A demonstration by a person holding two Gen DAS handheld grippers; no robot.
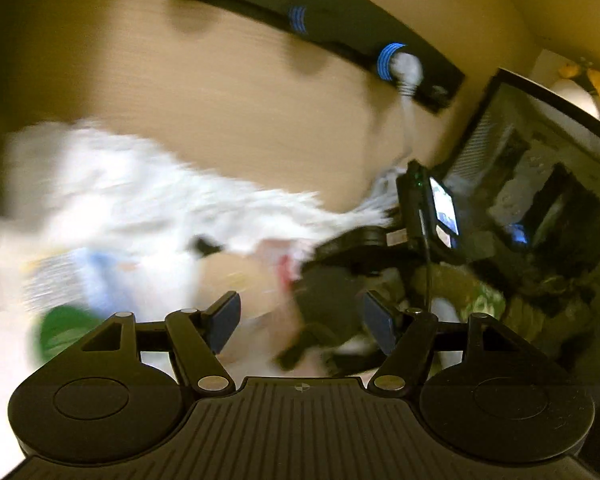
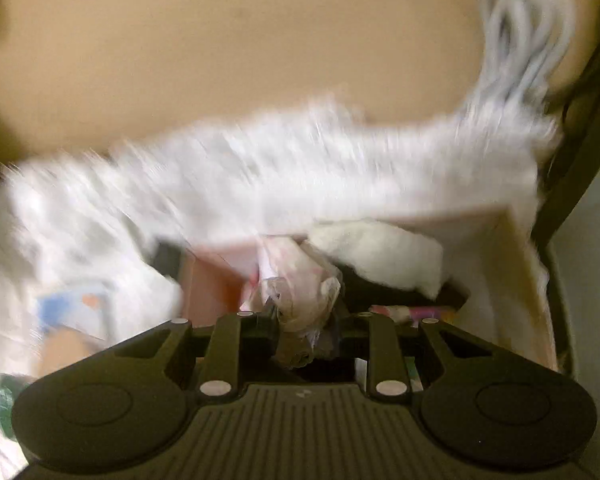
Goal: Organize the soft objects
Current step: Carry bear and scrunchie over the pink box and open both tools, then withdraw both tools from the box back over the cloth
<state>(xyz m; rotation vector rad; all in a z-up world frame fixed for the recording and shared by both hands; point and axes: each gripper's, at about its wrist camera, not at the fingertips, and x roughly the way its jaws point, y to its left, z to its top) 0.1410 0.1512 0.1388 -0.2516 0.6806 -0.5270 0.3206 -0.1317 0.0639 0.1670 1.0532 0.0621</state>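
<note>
1. Holding a crumpled clear plastic bag (image 2: pixel 300 296), the right tool (image 2: pixel 306 320) has its jaws drawn narrow and pinched on the bag's lower bunch; the rest of the bag sticks out past the fingertips.
2. Landmark: the open cardboard box (image 2: pixel 520 248). The bag hangs over the box's near-left part, above its contents as far as the blur allows.
3. Inside the box, just beyond the bag, lies a white fluffy piece (image 2: pixel 380 256); something dark sits under it, kind unclear.
4. A white shaggy rug (image 2: pixel 260 176) lies against the box's far side and runs off to its left over the tan floor (image 2: pixel 220 40).
5. The left tool (image 1: pixel 300 320) stands wide, nothing between its pads. In its view the right tool's body (image 1: pixel 380 240) sits ahead, over the box area.
6. Risk: the grip takes only a thin bunch of slippery film. A quick swing could let the bag slide out and land on the rug, outside the box.
7. Risk: light film may cling to a pad on release and lift back out of the box.
8. Risk: both views are smeared, so the box's edges are hard to place; a release judged badly could drop the bag on the box's left wall.
</note>
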